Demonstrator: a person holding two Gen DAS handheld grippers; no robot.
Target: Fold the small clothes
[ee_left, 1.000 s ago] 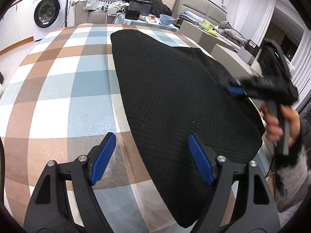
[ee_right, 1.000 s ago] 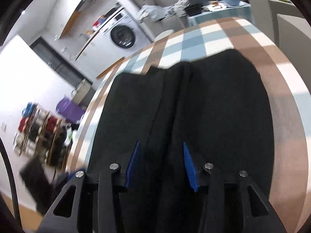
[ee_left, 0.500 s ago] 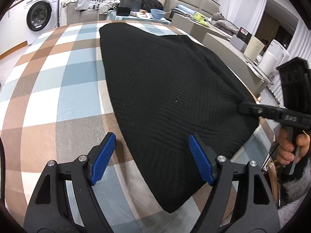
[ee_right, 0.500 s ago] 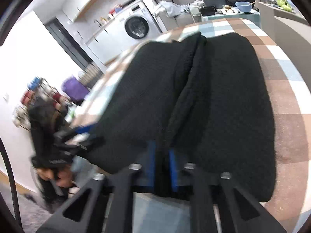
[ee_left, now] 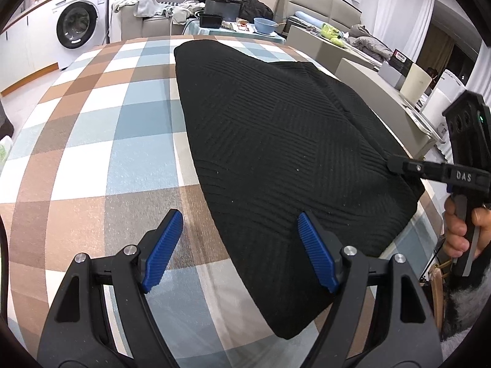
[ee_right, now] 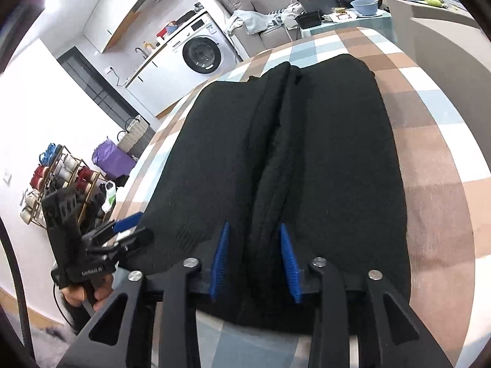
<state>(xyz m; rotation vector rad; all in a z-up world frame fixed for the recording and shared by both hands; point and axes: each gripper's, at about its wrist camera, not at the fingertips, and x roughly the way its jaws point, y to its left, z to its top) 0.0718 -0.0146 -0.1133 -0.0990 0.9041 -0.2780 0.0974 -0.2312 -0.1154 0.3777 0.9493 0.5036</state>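
black knit garment (ee_left: 276,141) flat on checked table (ee_left: 92,141), centre ridge at 12 o'clock.
right gripper (ee_right: 254,260) jaws just reopened, part-wide astride ridge, not pinching. left gripper (ee_left: 239,251) wide, empty, over hem at 6. advise: grip both near corners evenly, fold away w/o dragging.

The knitted garment (ee_left: 276,153) lay flat on the checked tablecloth (ee_left: 92,159), from centre toward 4 o'clock in the left wrist view. The left gripper (ee_left: 239,251) stood at 6 o'clock over its near edge. The right gripper (ee_left: 396,164) entered from 3 o'clock. The washing machine (ee_left: 76,24) stood at 11 o'clock, the bowl (ee_left: 266,25) at 12 o'clock beyond the table.
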